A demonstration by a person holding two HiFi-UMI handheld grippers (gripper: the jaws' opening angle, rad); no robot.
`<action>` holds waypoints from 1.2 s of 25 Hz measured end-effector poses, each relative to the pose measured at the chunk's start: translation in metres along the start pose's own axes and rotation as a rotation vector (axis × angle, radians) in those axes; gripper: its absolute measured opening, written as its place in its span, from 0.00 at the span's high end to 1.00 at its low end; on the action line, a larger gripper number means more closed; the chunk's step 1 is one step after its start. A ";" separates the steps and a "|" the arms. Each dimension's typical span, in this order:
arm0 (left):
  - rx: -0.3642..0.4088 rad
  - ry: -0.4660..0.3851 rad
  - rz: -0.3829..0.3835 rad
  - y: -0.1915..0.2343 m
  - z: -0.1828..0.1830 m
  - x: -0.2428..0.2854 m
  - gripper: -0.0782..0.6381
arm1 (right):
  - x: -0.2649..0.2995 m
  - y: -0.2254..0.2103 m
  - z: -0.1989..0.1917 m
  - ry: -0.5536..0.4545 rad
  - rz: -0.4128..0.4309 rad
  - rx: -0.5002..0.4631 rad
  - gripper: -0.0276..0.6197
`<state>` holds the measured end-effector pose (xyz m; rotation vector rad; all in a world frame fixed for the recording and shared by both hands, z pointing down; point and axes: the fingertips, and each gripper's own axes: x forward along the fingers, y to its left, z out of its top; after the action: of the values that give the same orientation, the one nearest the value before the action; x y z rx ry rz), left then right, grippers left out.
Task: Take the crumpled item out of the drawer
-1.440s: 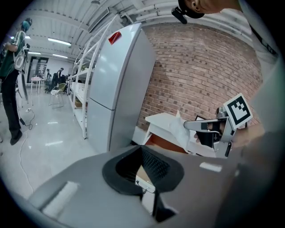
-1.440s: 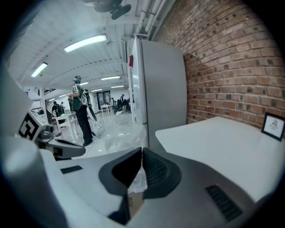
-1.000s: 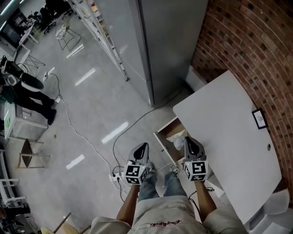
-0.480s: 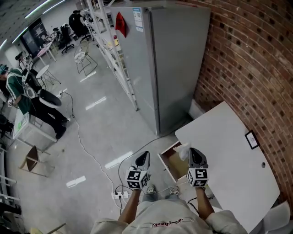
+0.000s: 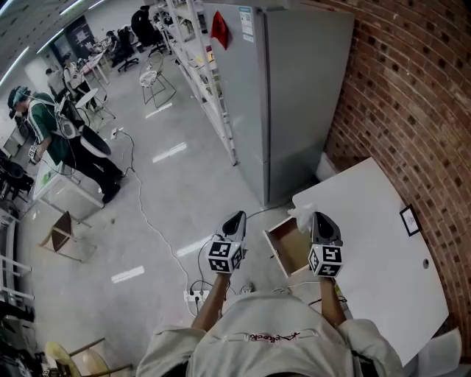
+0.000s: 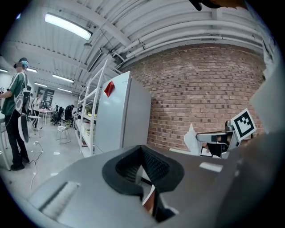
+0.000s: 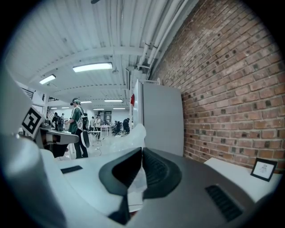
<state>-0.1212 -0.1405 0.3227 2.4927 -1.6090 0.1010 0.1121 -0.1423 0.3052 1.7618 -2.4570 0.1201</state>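
White crumpled item [image 5: 302, 213] in right gripper [image 5: 318, 216], over drawer [image 5: 270, 244] far edge.

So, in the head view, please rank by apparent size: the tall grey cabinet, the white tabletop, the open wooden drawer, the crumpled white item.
1-2. tall grey cabinet and white tabletop: about alike, and the tabletop is nearer, so unranked.
3. open wooden drawer
4. crumpled white item

Nothing is readable here: the red script on the person's pale shirt [image 5: 250, 337] and the blue-white sticker [image 5: 246, 16] on the tall grey metal fridge [image 5: 294, 88] are too small.
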 end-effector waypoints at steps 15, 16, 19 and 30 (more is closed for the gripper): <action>0.021 -0.032 -0.005 0.009 0.023 0.013 0.88 | 0.014 -0.003 0.023 -0.033 -0.004 -0.006 0.93; 0.018 -0.029 -0.008 0.009 0.022 0.014 0.88 | 0.014 -0.003 0.024 -0.032 -0.006 -0.007 0.93; 0.011 -0.030 -0.014 0.010 0.023 0.017 0.88 | 0.016 -0.002 0.024 -0.029 -0.009 -0.013 0.93; 0.021 -0.035 -0.030 0.011 0.028 0.031 0.88 | 0.025 -0.005 0.019 -0.018 -0.018 -0.003 0.93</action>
<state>-0.1189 -0.1780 0.3014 2.5468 -1.5911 0.0713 0.1074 -0.1700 0.2897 1.7913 -2.4516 0.0997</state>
